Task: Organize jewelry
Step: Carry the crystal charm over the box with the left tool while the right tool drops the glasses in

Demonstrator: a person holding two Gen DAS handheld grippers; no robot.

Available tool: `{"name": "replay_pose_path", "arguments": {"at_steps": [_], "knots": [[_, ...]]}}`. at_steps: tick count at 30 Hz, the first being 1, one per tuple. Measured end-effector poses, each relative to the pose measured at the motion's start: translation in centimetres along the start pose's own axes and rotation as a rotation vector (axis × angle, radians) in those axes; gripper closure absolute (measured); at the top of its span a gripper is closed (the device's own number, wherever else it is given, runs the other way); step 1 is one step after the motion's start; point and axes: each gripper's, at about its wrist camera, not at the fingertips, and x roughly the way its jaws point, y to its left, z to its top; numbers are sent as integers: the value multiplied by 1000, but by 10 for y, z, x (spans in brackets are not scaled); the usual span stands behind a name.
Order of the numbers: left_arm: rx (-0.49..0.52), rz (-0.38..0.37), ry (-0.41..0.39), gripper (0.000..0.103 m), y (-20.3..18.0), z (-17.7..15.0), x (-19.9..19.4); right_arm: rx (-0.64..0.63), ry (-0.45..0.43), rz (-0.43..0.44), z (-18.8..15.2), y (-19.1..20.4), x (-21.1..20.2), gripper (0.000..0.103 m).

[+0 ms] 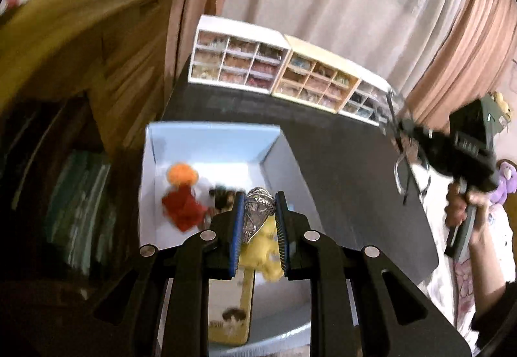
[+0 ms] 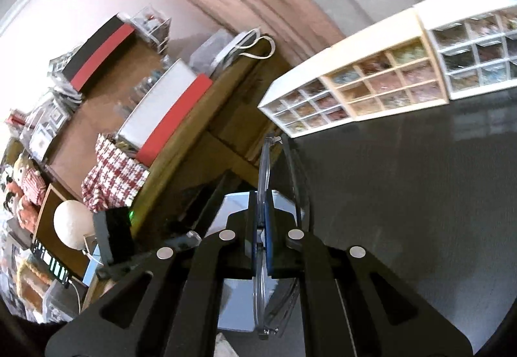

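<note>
The left tongs (image 1: 258, 211) pinch a silver ornament (image 1: 257, 210) over the white box (image 1: 206, 143), the right tongs (image 2: 261, 227) squeeze glasses (image 2: 263, 169), and nothing looks put away yet.

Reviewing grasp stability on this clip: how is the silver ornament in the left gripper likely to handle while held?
The silver ornament looks like rigid filigree metal, so probably stiff. Its tapered, rounded shape may pivot or slip between the left gripper pads, which clamp only its sides. The fine openwork could perhaps bend under hard squeezing.
</note>
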Motion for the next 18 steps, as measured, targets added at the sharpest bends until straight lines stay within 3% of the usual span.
{"name": "replay_pose_path", "arguments": {"at_steps": [9,18], "knots": [[5,1,28,83,-2,-34,16,-64,79,21,-12,38,42,98],[6,-22,-12,83,-7,-49,17,-123,164,17,-11,64,78,98]]}}
